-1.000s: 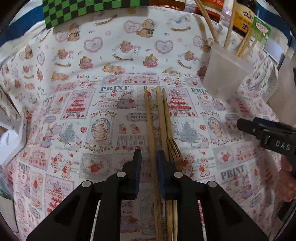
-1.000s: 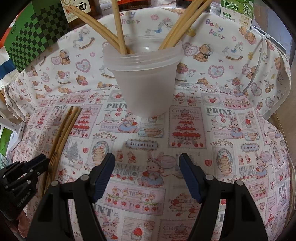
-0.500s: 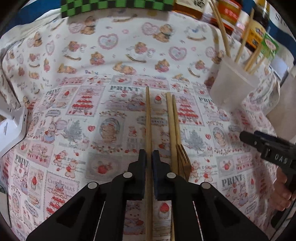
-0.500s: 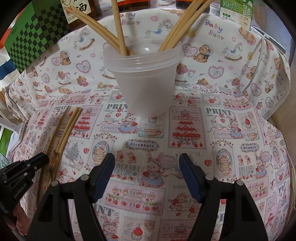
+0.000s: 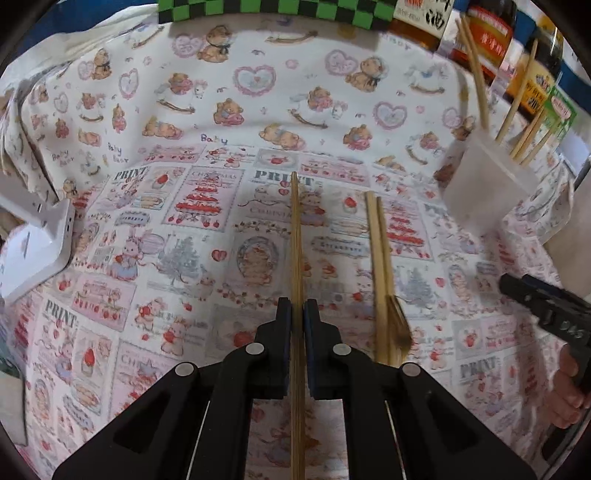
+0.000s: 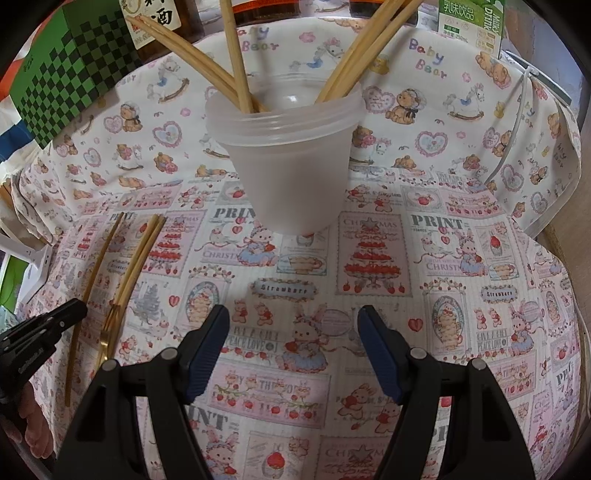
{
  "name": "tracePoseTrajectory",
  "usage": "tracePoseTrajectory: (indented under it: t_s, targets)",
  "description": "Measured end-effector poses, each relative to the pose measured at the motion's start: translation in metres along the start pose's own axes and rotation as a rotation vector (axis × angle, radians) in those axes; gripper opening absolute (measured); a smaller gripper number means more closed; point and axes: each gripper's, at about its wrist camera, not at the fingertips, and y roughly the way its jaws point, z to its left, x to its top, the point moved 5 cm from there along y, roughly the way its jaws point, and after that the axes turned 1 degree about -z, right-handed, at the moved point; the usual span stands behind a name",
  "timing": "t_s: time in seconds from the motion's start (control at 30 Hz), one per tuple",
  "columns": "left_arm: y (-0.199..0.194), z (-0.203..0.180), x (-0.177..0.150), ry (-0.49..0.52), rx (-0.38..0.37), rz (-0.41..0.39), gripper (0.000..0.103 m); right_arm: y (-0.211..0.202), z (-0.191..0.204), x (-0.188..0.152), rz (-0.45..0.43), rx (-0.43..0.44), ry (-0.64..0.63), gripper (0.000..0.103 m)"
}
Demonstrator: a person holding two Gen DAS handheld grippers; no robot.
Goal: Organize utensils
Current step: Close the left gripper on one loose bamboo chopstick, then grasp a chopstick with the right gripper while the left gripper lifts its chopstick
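My left gripper [image 5: 296, 317] is shut on a long wooden stick [image 5: 295, 240] that runs straight ahead over the printed cloth. Right of it lie two more wooden utensils [image 5: 380, 258], one of them a fork with its tines near me. A frosted plastic cup [image 6: 288, 166] holding several wooden sticks stands ahead of my right gripper [image 6: 293, 317], which hangs open and empty above the cloth. The cup [image 5: 484, 184] appears far right in the left wrist view. The right wrist view shows the left gripper [image 6: 40, 332] on the held stick [image 6: 96, 266].
A green checkered box [image 6: 70, 62] stands at the back left, with bottles [image 5: 491, 33] and a green drink carton [image 6: 469, 18] behind the cup. A white object [image 5: 33, 240] lies at the cloth's left edge. A white cable [image 6: 517, 129] hangs at the right.
The left gripper's jaws have shut on the single stick and drawn it left, away from the other two utensils. The right gripper has not moved.
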Motion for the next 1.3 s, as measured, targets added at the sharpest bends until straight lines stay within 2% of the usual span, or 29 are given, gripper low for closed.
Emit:
tracePoseTrajectory:
  t_s: [0.3, 0.43, 0.57, 0.73, 0.8, 0.87, 0.93, 1.0, 1.07, 1.13, 1.3]
  targets:
    - [0.035, -0.005, 0.051, 0.04, 0.092, 0.059, 0.007, -0.005, 0.0, 0.001, -0.006, 0.042, 0.009, 0.07]
    - [0.047, -0.003, 0.072, 0.001, 0.078, 0.061, 0.007, -0.005, 0.001, 0.001, -0.002, 0.054, 0.009, 0.07]
    - [0.043, -0.001, 0.075, -0.025, 0.038, 0.051, 0.005, -0.009, 0.003, 0.002, -0.015, 0.067, -0.001, 0.069]
    - [-0.019, -0.012, 0.074, 0.002, -0.036, -0.143, 0.005, -0.018, 0.014, -0.001, -0.017, 0.16, 0.008, 0.056]
    - [-0.059, -0.018, 0.076, 0.017, -0.077, -0.271, 0.005, -0.019, 0.023, 0.0, -0.001, 0.21, -0.003, 0.051]
    - [-0.093, -0.02, 0.078, 0.022, -0.12, -0.395, 0.005, -0.016, 0.03, 0.004, 0.023, 0.213, -0.006, 0.044]
    - [-0.123, -0.016, 0.081, 0.024, -0.117, -0.532, 0.005, -0.01, 0.039, 0.009, 0.056, 0.211, -0.002, 0.032]
    - [-0.136, -0.014, 0.084, 0.022, -0.075, -0.623, 0.005, -0.005, 0.05, 0.016, 0.084, 0.238, 0.009, 0.029]
    - [-0.141, -0.005, 0.082, 0.0, -0.041, -0.679, 0.005, 0.004, 0.066, 0.027, 0.109, 0.259, 0.011, 0.025]
    - [-0.139, -0.001, 0.082, -0.017, -0.04, -0.702, 0.005, 0.015, 0.081, 0.035, 0.122, 0.258, -0.006, 0.019]
    - [-0.138, 0.008, 0.078, -0.038, -0.035, -0.756, 0.005, 0.048, 0.105, 0.053, 0.18, 0.237, 0.018, 0.011]
